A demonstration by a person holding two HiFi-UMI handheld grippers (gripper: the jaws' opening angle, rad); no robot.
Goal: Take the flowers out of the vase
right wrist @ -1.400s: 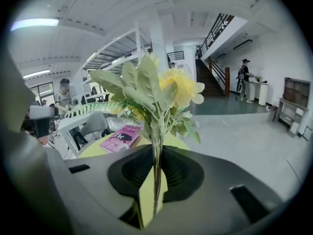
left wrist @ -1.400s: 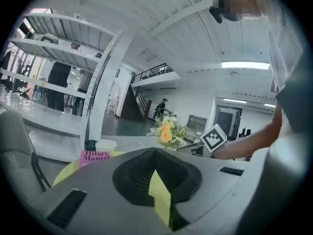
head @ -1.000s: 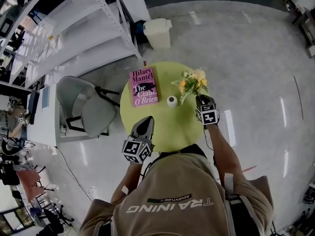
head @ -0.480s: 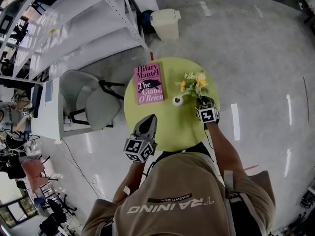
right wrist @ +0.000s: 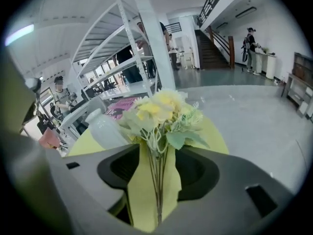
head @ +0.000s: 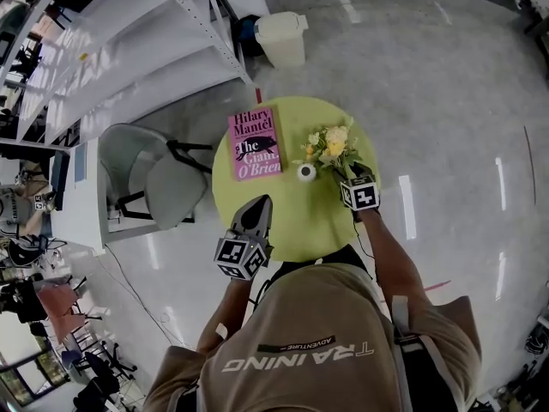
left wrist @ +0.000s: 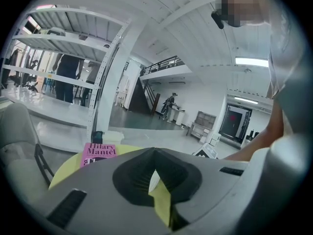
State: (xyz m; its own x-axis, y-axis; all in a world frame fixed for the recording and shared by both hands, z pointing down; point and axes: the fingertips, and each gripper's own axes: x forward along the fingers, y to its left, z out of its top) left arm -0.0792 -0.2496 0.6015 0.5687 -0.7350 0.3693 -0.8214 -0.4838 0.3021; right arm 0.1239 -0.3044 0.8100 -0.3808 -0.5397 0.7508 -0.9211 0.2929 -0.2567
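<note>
left gripper (head: 258, 204): hanging over the near left edge of the round yellow-green table (head: 300, 226). Tips are pinched together with nothing in them.
right gripper (head: 352, 174): over the table's right edge and tilted down. Jaws are opening and stand wide apart. The thin green stems run between them, but the pads aren't pressing on them.
flowers (head: 330, 147): out of the vase. A yellow and cream bunch by the right edge, blooms pointing to the far side, stems trailing back into the right gripper's gap. Looks like it's down on the tabletop, can't swear to it.
vase (head: 306, 172): small, white, upright, near the table's middle, just left of the flowers.
book (head: 255, 142): pink cover, flat along the far left edge, well apart from the vase.
past the table: grey chair (head: 163, 191) off the left edge, white bin (head: 281, 37) and white shelving (head: 129, 50) further back.
</note>
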